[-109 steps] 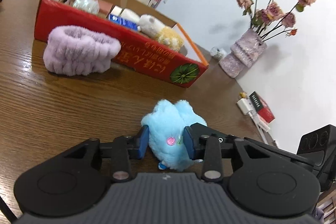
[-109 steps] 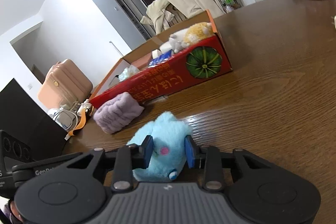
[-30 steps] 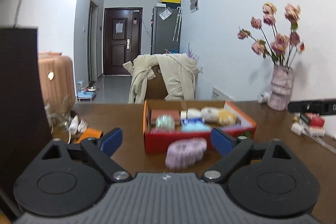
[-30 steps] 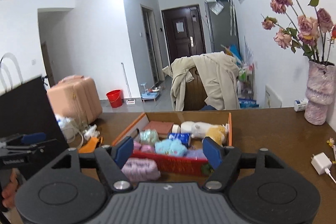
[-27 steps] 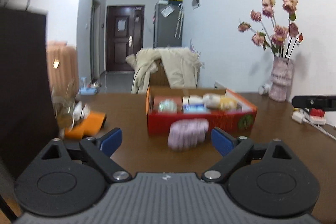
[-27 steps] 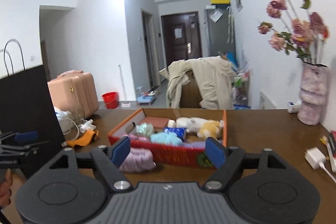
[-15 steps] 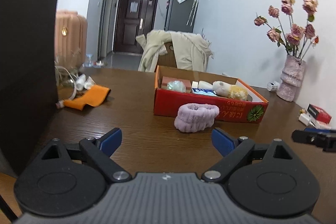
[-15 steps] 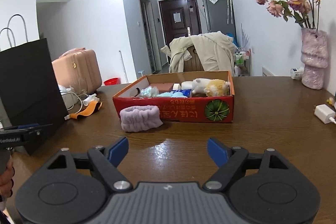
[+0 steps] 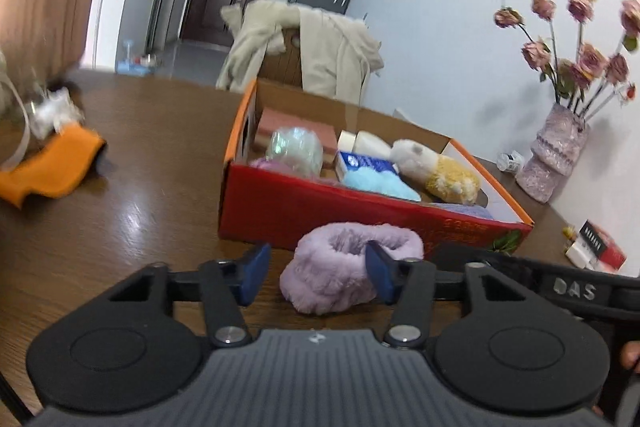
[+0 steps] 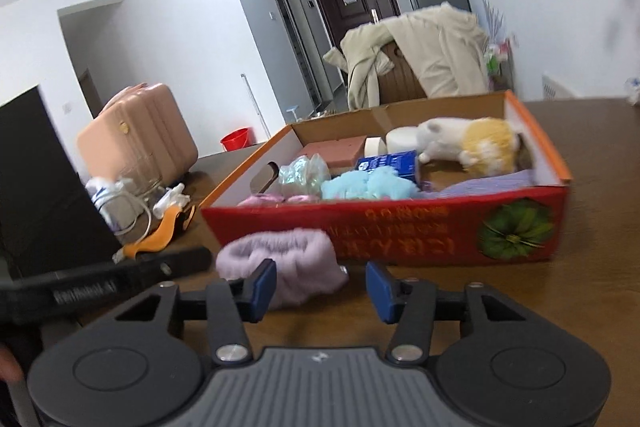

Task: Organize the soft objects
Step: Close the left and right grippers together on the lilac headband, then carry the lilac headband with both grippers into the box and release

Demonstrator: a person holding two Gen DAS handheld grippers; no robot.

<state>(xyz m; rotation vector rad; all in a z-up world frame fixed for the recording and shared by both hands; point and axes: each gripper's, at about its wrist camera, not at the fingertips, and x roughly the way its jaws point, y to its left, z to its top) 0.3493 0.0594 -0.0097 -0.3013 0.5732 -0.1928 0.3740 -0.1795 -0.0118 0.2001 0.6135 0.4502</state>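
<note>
The lilac headband (image 9: 347,264) lay on the brown table (image 9: 132,187) just in front of the red cardboard box (image 9: 304,211), at about twelve o'clock from the left gripper (image 9: 316,275); whether it touched the box's front wall could not be told. Both of that gripper's blue-padded jaws stood spread, one on each side of the headband, the right pad close against its fluffy rim and the left pad with a gap of bare wood beside it. The right gripper (image 10: 321,285) was spread as well, its left pad in front of the headband (image 10: 286,269) and its right pad over bare table, nothing between them pinched. The headband sat as a loose ring with its opening turned upward, and its long axis ran from nine to three o'clock, parallel to the box's long front wall. In the left view, open table stretched from nine to eleven o'clock as far as an orange cloth (image 9: 52,163); toward three o'clock the other tool's black body crowded the space. The box's near edge closed off the way forward. Inside it lay a light-blue plush (image 10: 368,185), a white-and-yellow plush (image 10: 472,143) and a blue packet (image 10: 388,163), with some room left at the right-hand end.
</note>
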